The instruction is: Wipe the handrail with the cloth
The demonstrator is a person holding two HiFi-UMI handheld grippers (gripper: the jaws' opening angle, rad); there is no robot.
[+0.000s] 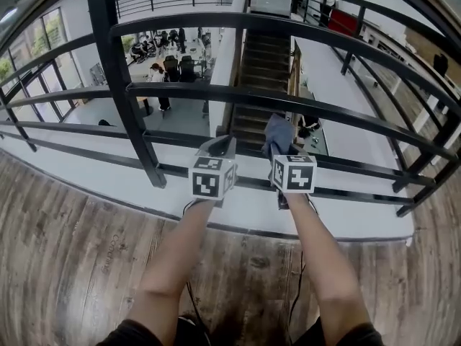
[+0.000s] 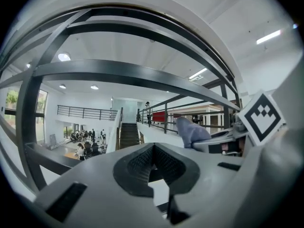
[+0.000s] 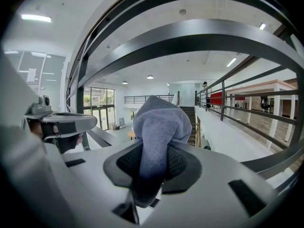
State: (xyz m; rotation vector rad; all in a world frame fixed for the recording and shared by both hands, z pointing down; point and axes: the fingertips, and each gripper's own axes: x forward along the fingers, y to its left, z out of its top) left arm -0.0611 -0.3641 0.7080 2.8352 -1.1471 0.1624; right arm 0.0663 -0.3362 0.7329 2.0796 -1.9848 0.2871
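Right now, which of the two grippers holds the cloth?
The right gripper: a bluish-grey cloth is pinched between its jaws and sticks out beyond them. The left gripper has its jaws shut with nothing between them.

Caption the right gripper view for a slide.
Right tool shut on a grey-blue cloth, black handrail bars ahead.

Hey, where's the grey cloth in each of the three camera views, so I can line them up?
Head view: cloth at centre, held up by the right gripper.
Left gripper view: cloth right of centre, standing up from that gripper.
Right gripper view: cloth at centre, clamped between that gripper's jaws.
Shared landmark: the dark staircase in the background.
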